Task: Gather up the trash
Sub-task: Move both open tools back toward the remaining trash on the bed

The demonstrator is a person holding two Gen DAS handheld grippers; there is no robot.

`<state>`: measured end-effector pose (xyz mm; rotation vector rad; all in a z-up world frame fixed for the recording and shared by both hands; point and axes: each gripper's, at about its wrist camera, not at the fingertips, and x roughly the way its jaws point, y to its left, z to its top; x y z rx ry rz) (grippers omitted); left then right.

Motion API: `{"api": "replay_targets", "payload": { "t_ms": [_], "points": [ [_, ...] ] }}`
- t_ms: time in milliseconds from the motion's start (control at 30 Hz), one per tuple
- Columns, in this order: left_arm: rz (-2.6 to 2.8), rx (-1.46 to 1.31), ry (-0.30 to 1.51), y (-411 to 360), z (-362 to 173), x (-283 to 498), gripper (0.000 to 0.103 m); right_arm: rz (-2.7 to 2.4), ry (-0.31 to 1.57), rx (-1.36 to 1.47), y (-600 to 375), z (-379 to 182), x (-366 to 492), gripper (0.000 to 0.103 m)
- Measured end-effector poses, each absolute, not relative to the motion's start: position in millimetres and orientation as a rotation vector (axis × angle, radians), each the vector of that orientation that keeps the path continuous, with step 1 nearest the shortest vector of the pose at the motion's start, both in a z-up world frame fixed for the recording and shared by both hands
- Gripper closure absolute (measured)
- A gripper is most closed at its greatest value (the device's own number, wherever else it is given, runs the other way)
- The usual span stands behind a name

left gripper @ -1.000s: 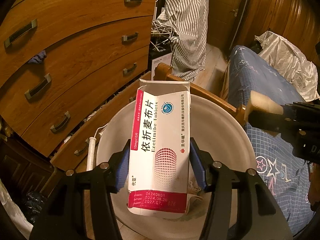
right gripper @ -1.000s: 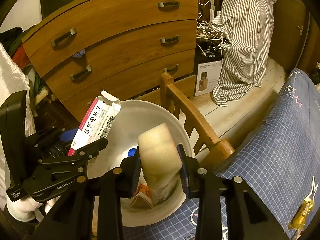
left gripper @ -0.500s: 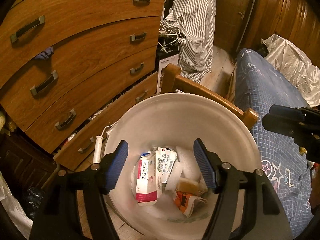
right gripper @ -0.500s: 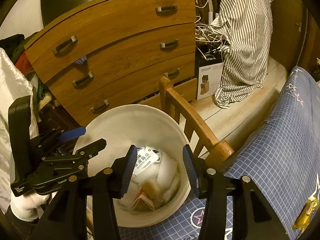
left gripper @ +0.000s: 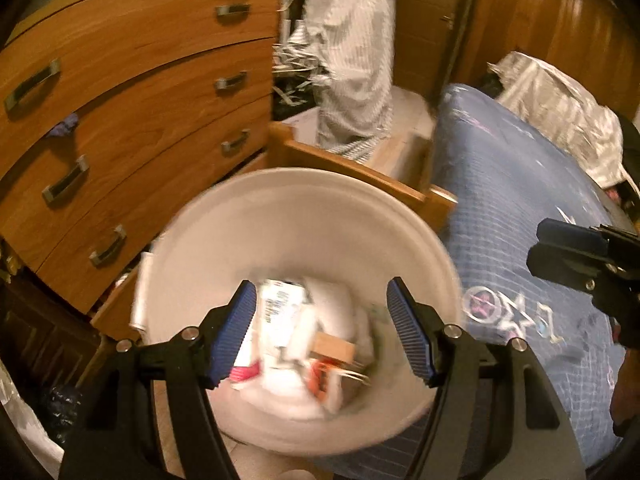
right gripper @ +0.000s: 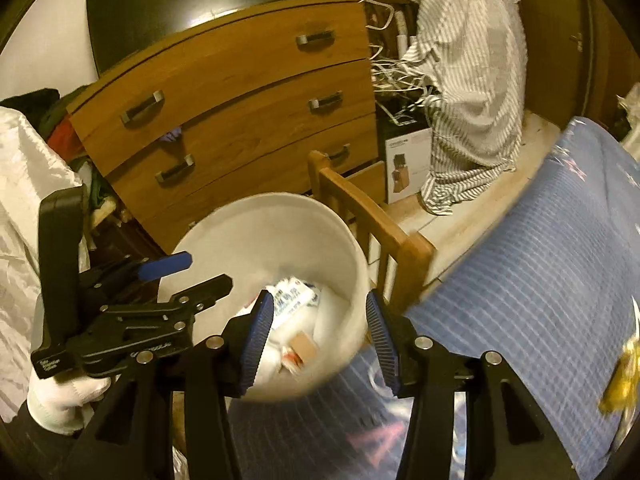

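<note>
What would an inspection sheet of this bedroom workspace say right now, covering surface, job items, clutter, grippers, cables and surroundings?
Surface: blue star-print bed cover, beside the bin.
Job's things: white trash bin holds a medicine box, white scraps and a tan piece; a yellow wrapper lies on the cover.
Clutter: striped shirt hanging over hangers; small carton on the floor.
Grippers: left gripper open, empty, above the bin; right gripper open, empty, at the bin's rim.
Cables: white cords tangled beside the dresser.
Surroundings: wooden dresser, wooden bed frame.
</note>
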<state>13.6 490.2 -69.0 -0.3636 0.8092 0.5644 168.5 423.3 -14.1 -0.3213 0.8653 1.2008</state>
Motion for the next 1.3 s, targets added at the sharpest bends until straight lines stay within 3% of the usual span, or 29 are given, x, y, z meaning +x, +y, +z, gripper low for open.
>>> {"api": "replay_targets", "payload": {
  "t_ms": [433, 867, 1000, 1233, 1300],
  "points": [
    [0.29, -0.274, 0.854, 343, -91, 83, 0.035, 1.019, 0.764, -0.175, 180, -25, 168, 0.044],
    [0.052, -0.178, 0.959, 189, -138, 142, 0.032, 0.6, 0.806, -0.023, -77, -103, 217, 0.044],
    [0.034, -0.168, 0.967, 168, -142, 152, 0.03, 0.52, 0.809, -0.011, -103, -123, 256, 0.042],
    [0.051, -0.164, 0.978, 161, -144, 165, 0.025, 0.45, 0.872, -0.041, -67, -148, 315, 0.035],
    [0.051, -0.163, 0.98, 162, -143, 167, 0.025, 0.438, 0.901, -0.058, -58, -155, 326, 0.046]
  ]
}}
